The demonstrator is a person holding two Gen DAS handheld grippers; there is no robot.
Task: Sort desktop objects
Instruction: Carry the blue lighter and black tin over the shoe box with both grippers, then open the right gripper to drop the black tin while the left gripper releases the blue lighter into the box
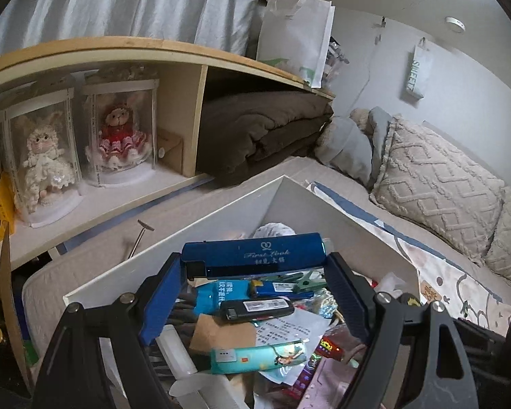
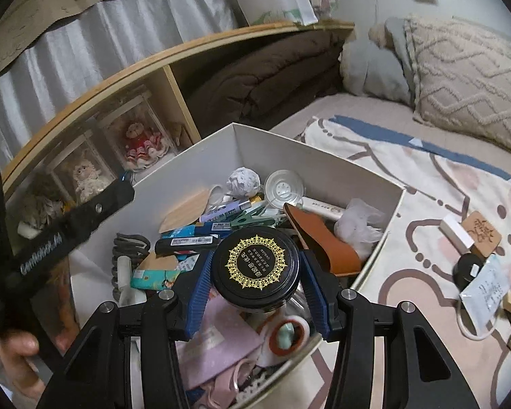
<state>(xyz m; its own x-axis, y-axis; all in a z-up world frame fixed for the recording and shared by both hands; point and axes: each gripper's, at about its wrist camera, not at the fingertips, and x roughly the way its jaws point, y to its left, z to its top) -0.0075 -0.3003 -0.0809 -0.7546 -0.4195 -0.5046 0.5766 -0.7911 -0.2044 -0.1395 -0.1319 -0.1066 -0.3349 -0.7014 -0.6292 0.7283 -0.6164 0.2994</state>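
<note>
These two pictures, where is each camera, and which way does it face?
Left wrist: sits on the left gripper, looks along its fingers down into the white box; fingers clamp a blue case.
Right wrist: sits on the right gripper, faces the same box; fingers clamp a black jar. The left gripper and a hand show.
Both share the box, doll shelf, brown blanket and pillow.
</note>
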